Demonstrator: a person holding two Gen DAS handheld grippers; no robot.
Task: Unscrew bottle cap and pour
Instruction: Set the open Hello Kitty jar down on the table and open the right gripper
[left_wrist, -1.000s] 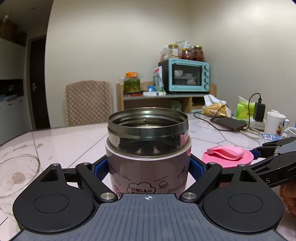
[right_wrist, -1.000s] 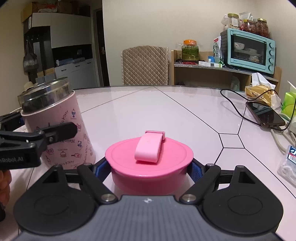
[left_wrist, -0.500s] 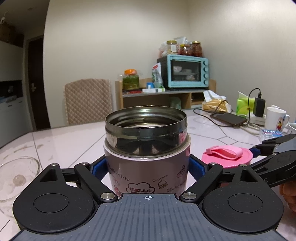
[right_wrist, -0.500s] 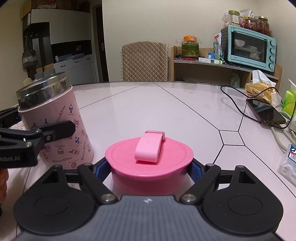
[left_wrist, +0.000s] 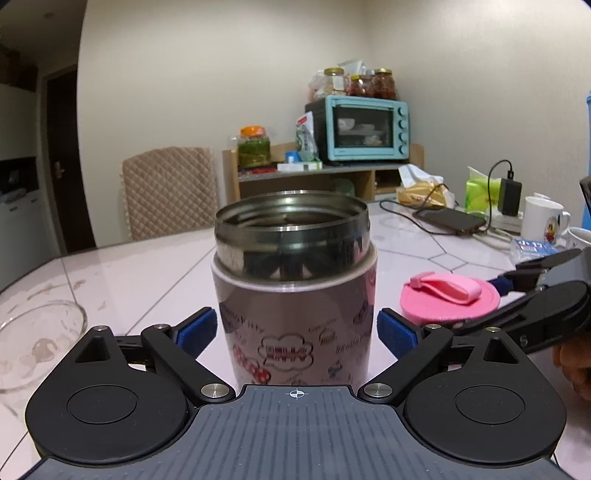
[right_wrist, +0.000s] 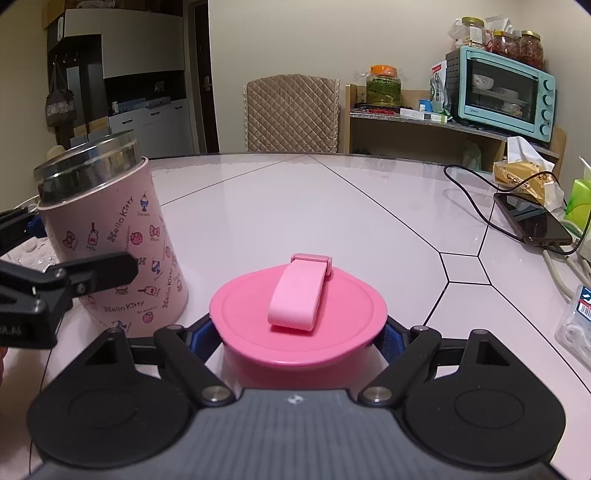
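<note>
A pink Hello Kitty jar (left_wrist: 295, 325) with an open steel mouth stands between the blue pads of my left gripper (left_wrist: 295, 334), which is shut on its body. In the right wrist view the jar (right_wrist: 122, 236) leans a little at the left, with a black left finger (right_wrist: 92, 273) across it. My right gripper (right_wrist: 301, 338) is shut on the round pink cap (right_wrist: 295, 317), whose strap handle lies flat on top. From the left wrist view that cap (left_wrist: 450, 299) sits low over the table, right of the jar. Its underside is hidden.
A clear glass bowl (left_wrist: 37, 332) lies at the table's left edge. On the right are a phone on a cable (right_wrist: 532, 221), a white mug (left_wrist: 543, 221) and a plastic packet (right_wrist: 576, 317). A quilted chair (right_wrist: 291, 114) and a shelf with a teal oven (right_wrist: 502, 96) stand behind the table.
The jar's rim stands higher and slightly narrower in the left wrist view, and the jar leans a bit more in the right wrist view. The cap stays held in the same place.
</note>
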